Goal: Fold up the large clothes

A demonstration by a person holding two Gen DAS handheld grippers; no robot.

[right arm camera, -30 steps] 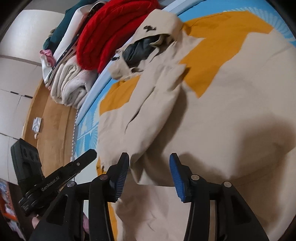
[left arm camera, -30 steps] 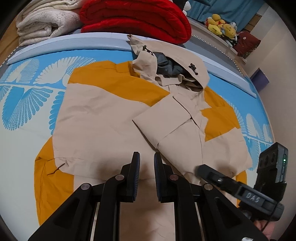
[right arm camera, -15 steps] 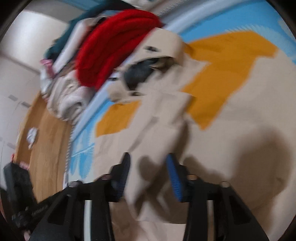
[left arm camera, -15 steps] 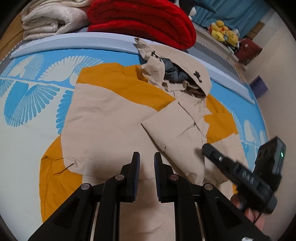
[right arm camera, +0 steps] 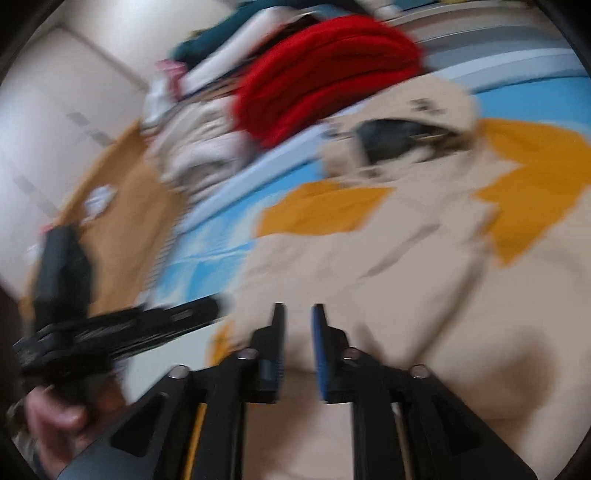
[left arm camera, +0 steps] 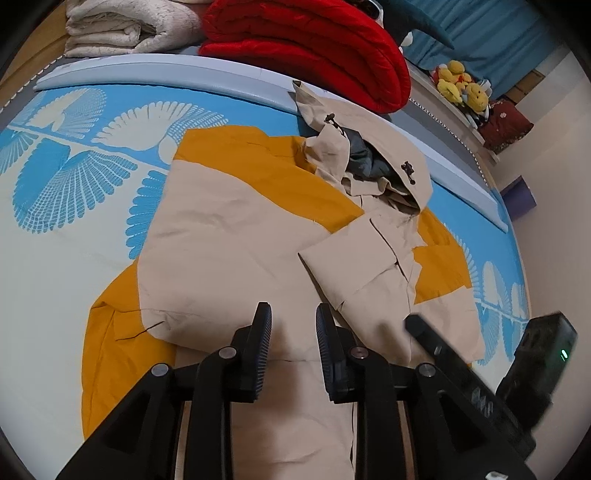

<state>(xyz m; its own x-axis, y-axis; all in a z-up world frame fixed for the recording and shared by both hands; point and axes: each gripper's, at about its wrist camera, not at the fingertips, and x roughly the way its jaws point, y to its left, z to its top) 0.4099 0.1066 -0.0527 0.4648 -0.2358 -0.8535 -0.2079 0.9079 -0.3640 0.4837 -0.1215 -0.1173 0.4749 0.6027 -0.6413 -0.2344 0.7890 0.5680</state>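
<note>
A large beige and mustard-yellow hooded jacket (left arm camera: 229, 236) lies flat on the bed, hood at the far side, one sleeve folded across the chest (left arm camera: 347, 258). My left gripper (left arm camera: 291, 317) hovers above the jacket's lower hem with its jaws a narrow gap apart and nothing between them. The right gripper shows at the lower right of the left wrist view (left arm camera: 461, 369). In the blurred right wrist view my right gripper (right arm camera: 298, 314) is over the jacket (right arm camera: 388, 258), jaws a narrow gap apart and empty; the left gripper (right arm camera: 122, 328) is at its left.
The bed sheet (left arm camera: 66, 192) is white with blue fan patterns. A red blanket (left arm camera: 306, 44) and cream blankets (left arm camera: 129, 26) are stacked beyond the headboard edge. Yellow plush toys (left arm camera: 461, 88) sit at the far right. Wooden floor (right arm camera: 118, 206) lies beside the bed.
My right gripper has let the sleeve go, narrowed its jaws and swung back fast, blurring its view. My left gripper has drifted slightly nearer the hem; its gap is unchanged.
</note>
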